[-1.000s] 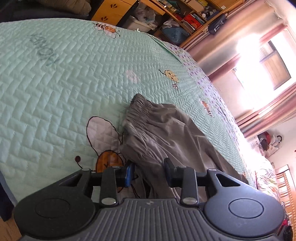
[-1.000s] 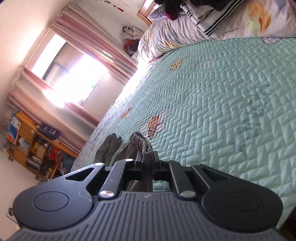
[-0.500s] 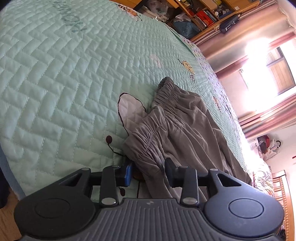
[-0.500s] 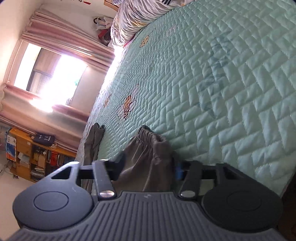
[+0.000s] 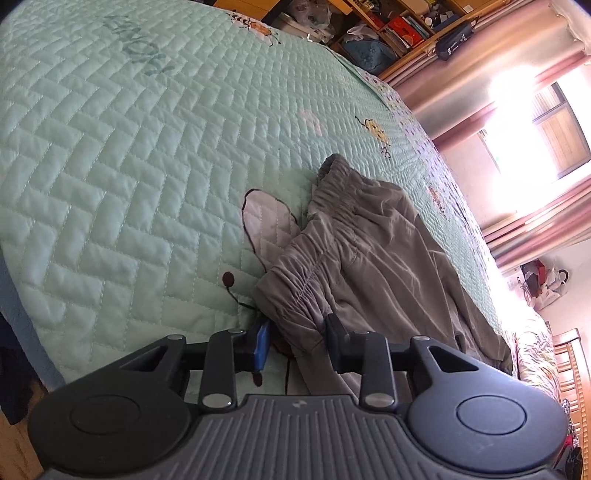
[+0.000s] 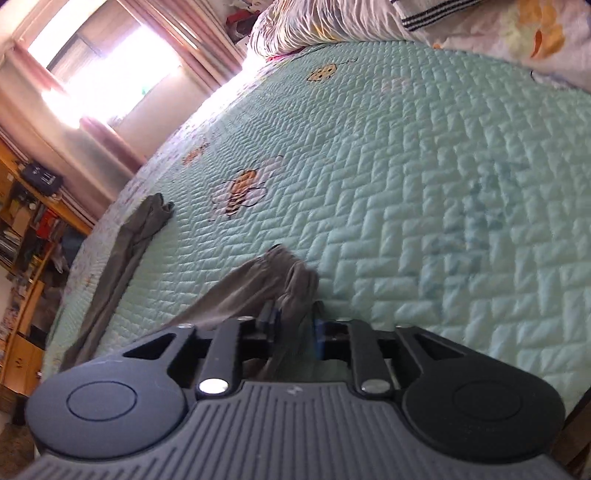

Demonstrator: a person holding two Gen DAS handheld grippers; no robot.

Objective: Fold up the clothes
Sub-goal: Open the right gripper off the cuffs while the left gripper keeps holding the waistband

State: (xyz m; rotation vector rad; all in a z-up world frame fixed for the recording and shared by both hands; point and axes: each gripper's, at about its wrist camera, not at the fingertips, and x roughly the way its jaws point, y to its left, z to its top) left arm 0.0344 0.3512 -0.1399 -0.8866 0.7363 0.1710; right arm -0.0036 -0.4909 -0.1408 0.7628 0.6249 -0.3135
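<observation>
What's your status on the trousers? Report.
Left gripper jaws closing around grey trousers waistband corner. Right gripper jaws closing, waistband between them. Trousers spread on quilt. Nothing in the way.

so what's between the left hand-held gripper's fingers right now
In the left wrist view, the left hand-held gripper is closing around a bunched corner of the grey pants lying on the green quilt.

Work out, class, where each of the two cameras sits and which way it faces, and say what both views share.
Left wrist: sits on the left gripper, looking down along its fingers across the green quilt at the grey trousers; its closing jaws straddle the waistband corner.
Right wrist: sits on the right gripper, facing the pillows and window; its closing jaws have the waistband between them.
No hand or sleeve shows in either.
Shared: the same trousers, quilt, window and bookshelf.
</observation>
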